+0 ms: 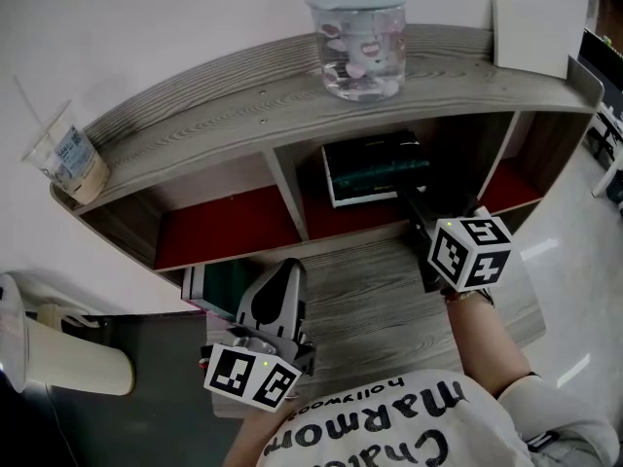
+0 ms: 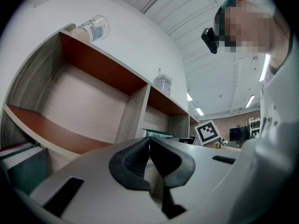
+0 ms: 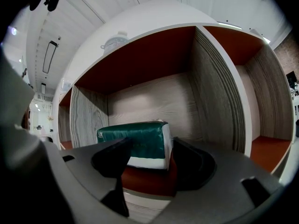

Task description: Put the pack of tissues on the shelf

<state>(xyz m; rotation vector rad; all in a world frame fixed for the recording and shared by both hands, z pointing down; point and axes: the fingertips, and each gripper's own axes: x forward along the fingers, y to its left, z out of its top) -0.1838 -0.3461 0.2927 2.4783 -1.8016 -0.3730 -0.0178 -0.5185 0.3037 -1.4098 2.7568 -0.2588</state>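
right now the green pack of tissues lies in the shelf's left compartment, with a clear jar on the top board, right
Not quite: the pack of tissues lies in the middle compartment, not the left, as the head view shows. The clear jar does stand on the top board.

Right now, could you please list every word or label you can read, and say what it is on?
"hollywood": shirt, upside down.
"Marmo" and "Cha", partly cut off: same shirt.
Cup label: too small to read.
Tissue pack print: too blurred to read.
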